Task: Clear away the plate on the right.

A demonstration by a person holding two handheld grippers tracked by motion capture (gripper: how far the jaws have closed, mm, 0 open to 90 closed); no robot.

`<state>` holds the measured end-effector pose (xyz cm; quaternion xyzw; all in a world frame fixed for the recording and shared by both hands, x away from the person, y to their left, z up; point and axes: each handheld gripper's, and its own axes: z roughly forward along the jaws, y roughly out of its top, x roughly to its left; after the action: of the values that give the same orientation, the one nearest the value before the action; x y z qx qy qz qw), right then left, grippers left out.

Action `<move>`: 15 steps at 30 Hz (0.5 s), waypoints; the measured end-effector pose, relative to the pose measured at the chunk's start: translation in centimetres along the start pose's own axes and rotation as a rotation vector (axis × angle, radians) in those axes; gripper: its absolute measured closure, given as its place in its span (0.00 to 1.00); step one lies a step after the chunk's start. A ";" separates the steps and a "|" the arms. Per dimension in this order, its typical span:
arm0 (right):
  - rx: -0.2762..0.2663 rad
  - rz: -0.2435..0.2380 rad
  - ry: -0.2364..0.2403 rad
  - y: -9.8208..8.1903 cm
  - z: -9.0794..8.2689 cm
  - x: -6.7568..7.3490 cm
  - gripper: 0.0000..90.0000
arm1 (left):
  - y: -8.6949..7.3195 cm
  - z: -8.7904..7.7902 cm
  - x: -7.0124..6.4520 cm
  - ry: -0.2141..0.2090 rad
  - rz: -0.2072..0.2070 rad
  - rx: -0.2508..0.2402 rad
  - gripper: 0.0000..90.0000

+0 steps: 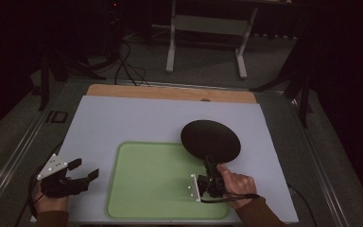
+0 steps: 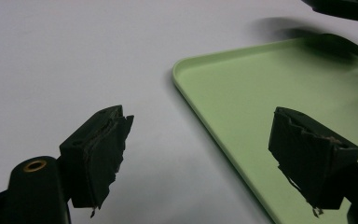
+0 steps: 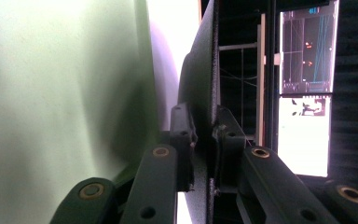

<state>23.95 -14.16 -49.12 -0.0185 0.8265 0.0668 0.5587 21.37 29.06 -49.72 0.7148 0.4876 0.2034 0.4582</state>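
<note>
A round black plate [image 1: 211,138] hangs over the far right corner of the light green tray [image 1: 137,189], held by its near rim in my right gripper [image 1: 211,165], which is shut on it. In the right gripper view the plate [image 3: 204,84] shows edge-on, pinched between the two jaws, with the tray [image 3: 51,93] on the left. My left gripper [image 1: 86,169] rests open at the table's near left, just left of the tray. In the left gripper view its fingers [image 2: 103,149] stand wide apart over the white surface, with the tray's corner [image 2: 179,70] ahead.
A white sheet [image 1: 137,118] covers the table, with a wooden strip [image 1: 170,92] along the far edge. Beyond it stand a white table frame [image 1: 208,33] and cables [image 1: 130,71] on the dark floor.
</note>
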 end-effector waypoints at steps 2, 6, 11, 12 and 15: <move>-0.014 -0.008 -0.004 0.2 -0.3 0.0 0.90 | 0.0 0.0 0.0 0.001 0.000 0.000 0.21; -0.039 -0.012 -0.013 0.8 -0.8 0.1 0.90 | 0.0 0.0 0.0 0.001 0.000 0.001 0.21; -0.057 -0.018 -0.021 1.2 -1.4 0.2 0.89 | 0.0 0.0 0.0 0.000 -0.002 0.000 0.21; -0.060 -0.023 -0.022 1.3 -1.4 0.2 0.89 | 0.0 0.0 0.0 0.000 -0.002 0.000 0.21; -0.074 -0.025 -0.027 1.4 -1.6 0.3 0.89 | 0.0 0.0 0.0 -0.001 0.000 0.001 0.21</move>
<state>22.19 -12.98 -48.67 -0.0488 0.8156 0.0906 0.5694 21.40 29.03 -49.73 0.7151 0.4875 0.2028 0.4580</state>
